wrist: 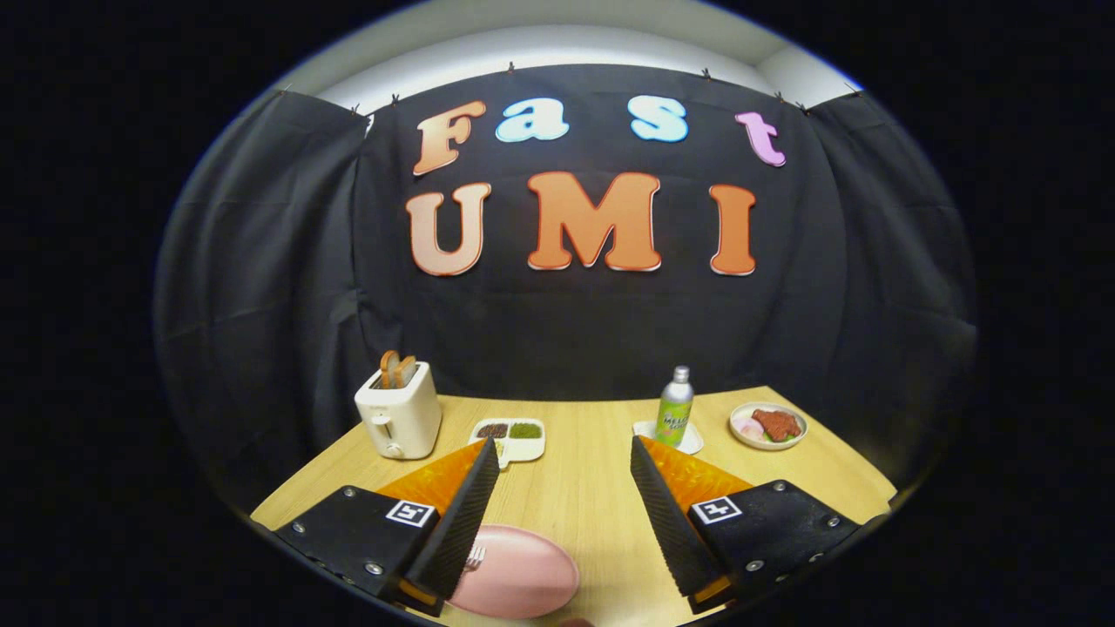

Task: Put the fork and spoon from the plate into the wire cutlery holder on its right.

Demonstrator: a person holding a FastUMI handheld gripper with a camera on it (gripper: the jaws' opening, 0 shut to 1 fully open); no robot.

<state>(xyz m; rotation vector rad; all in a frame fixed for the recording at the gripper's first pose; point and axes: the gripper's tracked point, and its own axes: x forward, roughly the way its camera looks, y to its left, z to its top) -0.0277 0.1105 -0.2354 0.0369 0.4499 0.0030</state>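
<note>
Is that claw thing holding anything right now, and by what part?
Nothing. The claw is open, only bare table between its fingers. The fork lies on the pink plate below, untouched.

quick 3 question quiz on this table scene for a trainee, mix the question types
1. True or false: the claw is shut on the fork.
2. What sticks out of the toaster? A) toast B) a spoon C) a bottle
3. Fill in: the fork's tines rest on the pink ____.

Key: 1 false, the fingers stand open above the wooden table. 2 A, toast. 3 plate, below and between the fingers.
</note>
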